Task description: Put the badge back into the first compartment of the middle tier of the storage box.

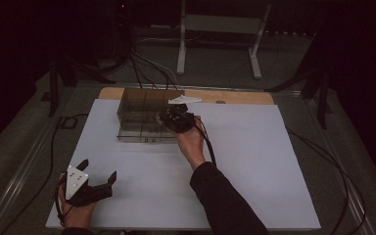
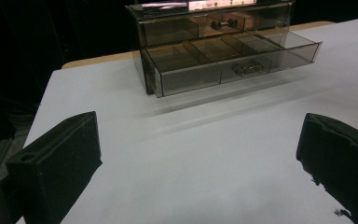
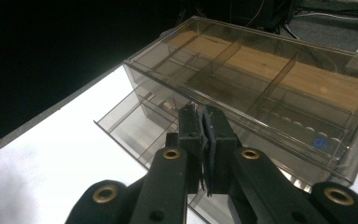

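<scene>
Drawer box (image 1: 144,115) (smoky clear acrylic) sat at the far edge of the white mat (image 1: 254,166), its lower drawer (image 2: 233,60) pulled out. My right gripper (image 3: 204,126) hovered above that drawer, jaws closed on nothing. My left gripper (image 1: 98,171) rested well short of the box, jaws wide apart.

The left tongs (image 1: 99,172) sit low at the near left, held in the left hand (image 1: 73,211), with the jaws spread wide apart and nothing between them. The right forearm, in a dark sleeve (image 1: 223,200), reaches forward and left from the near edge. The right hand (image 1: 192,143) holds the right tongs (image 1: 169,116) well ahead, jaws pressed together with nothing gripped.
</scene>
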